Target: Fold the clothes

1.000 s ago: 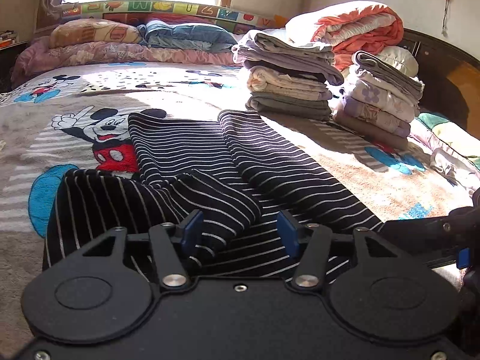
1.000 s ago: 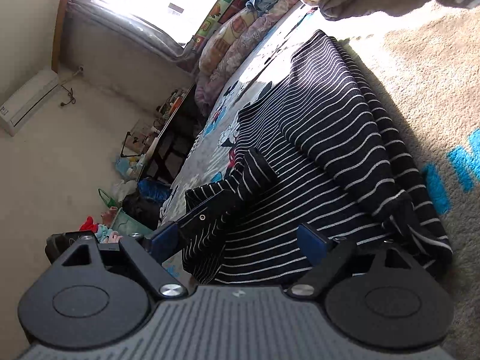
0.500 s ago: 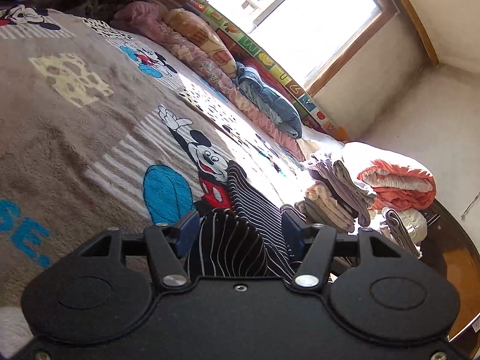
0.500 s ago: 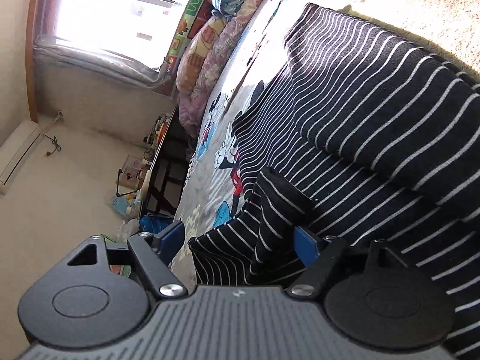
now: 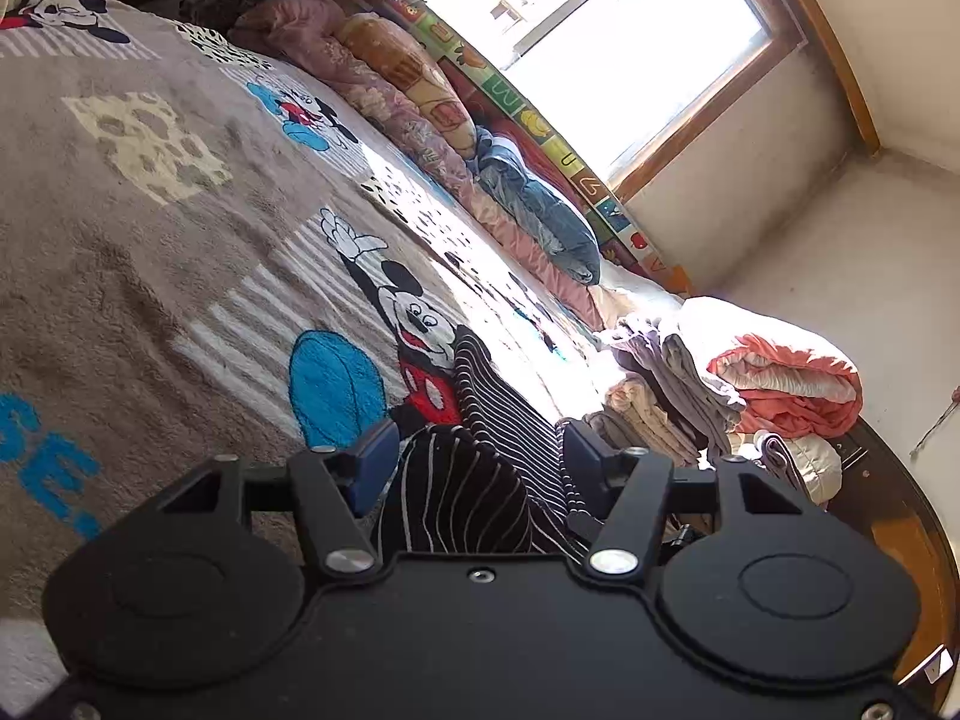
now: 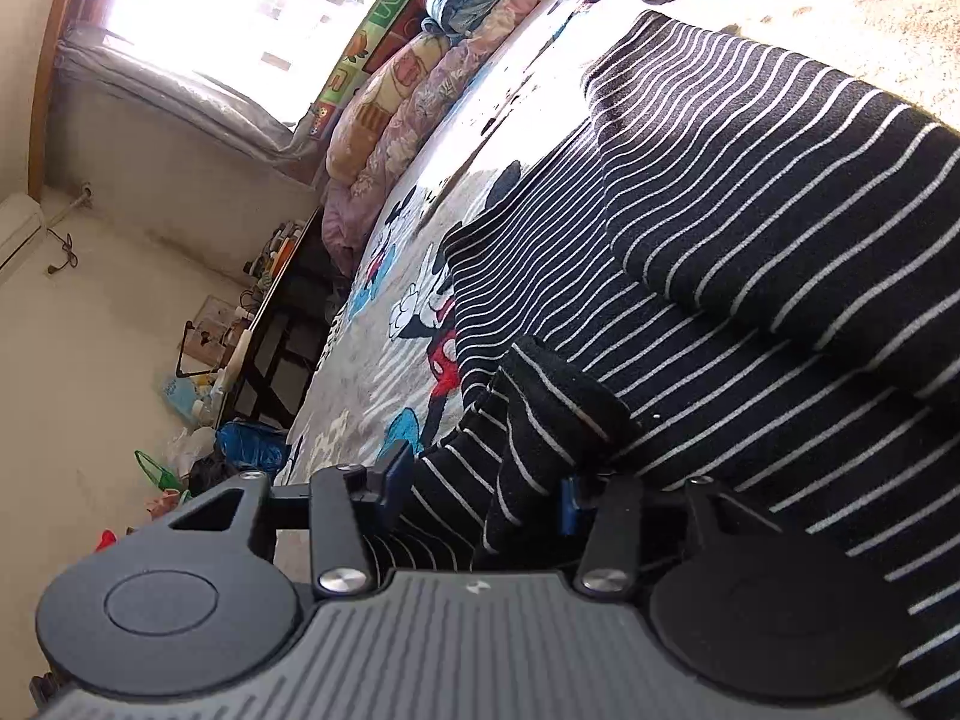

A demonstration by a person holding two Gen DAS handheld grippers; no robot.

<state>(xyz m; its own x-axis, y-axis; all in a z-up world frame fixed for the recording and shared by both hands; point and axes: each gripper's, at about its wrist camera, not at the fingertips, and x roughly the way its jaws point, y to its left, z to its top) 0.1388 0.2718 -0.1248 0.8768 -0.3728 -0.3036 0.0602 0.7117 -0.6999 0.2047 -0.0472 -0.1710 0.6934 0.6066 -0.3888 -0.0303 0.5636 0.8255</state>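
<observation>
Now my left gripper (image 5: 477, 459) has tipped low, jaws apart around a bunched end of the striped garment (image 6: 750, 228) on the bed; my right gripper (image 6: 480, 483), closer in, also seems unclosed—probably a fold starting.

We see a black garment with thin white stripes (image 6: 750, 228) at right, a grey cartoon-mouse blanket (image 5: 150, 252) at left, and an orange-and-white quilt (image 5: 786, 378) at right.
</observation>
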